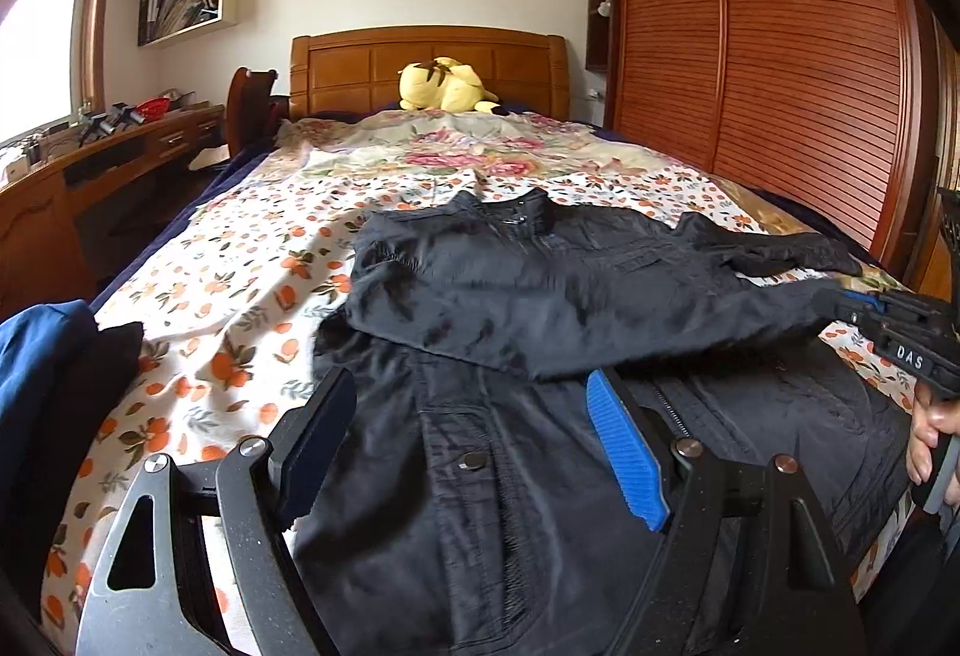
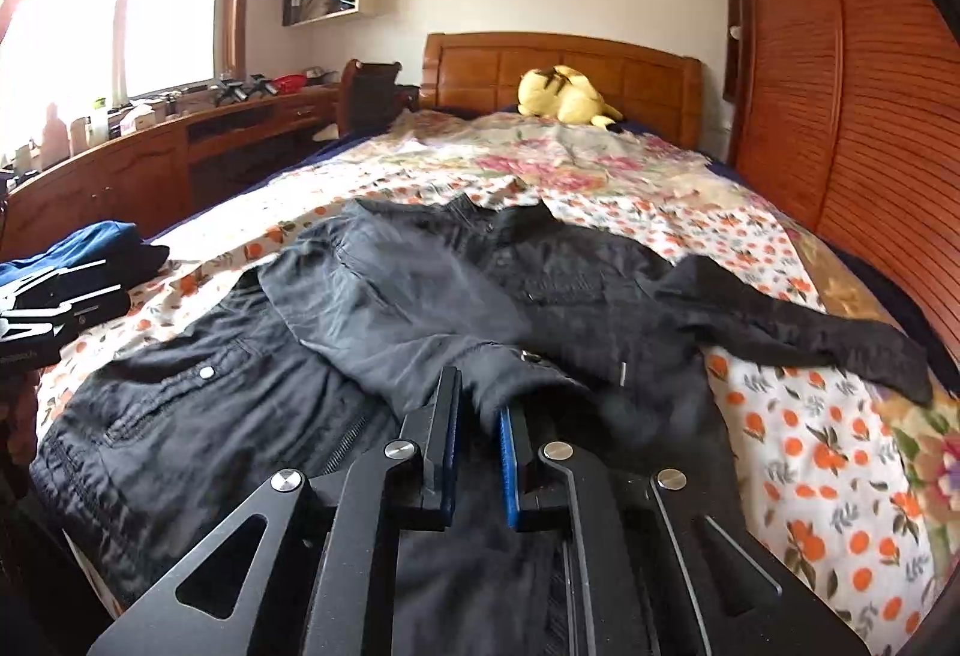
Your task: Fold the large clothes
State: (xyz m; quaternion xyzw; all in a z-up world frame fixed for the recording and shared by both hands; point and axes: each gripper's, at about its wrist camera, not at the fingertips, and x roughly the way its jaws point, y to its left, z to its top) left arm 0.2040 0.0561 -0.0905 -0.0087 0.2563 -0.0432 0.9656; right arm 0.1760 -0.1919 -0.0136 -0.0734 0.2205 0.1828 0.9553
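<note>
A black jacket (image 1: 540, 416) lies front up on the floral bedspread (image 1: 240, 296). Its left sleeve (image 1: 540, 308) is folded across the chest. My left gripper (image 1: 474, 404) is open and empty, just above the jacket's lower front. My right gripper (image 2: 480, 404) is shut on the cuff of that folded sleeve (image 2: 504, 374), low over the jacket (image 2: 210, 416). It also shows at the right edge of the left wrist view (image 1: 888, 320). The other sleeve (image 2: 810, 326) lies spread out to the right on the bedspread.
A stack of folded dark and blue clothes (image 2: 72, 272) sits at the bed's left edge. A yellow plush toy (image 1: 447, 86) lies by the wooden headboard (image 1: 432, 56). A wooden desk (image 2: 150, 158) runs along the left, a slatted wardrobe (image 1: 780, 56) along the right.
</note>
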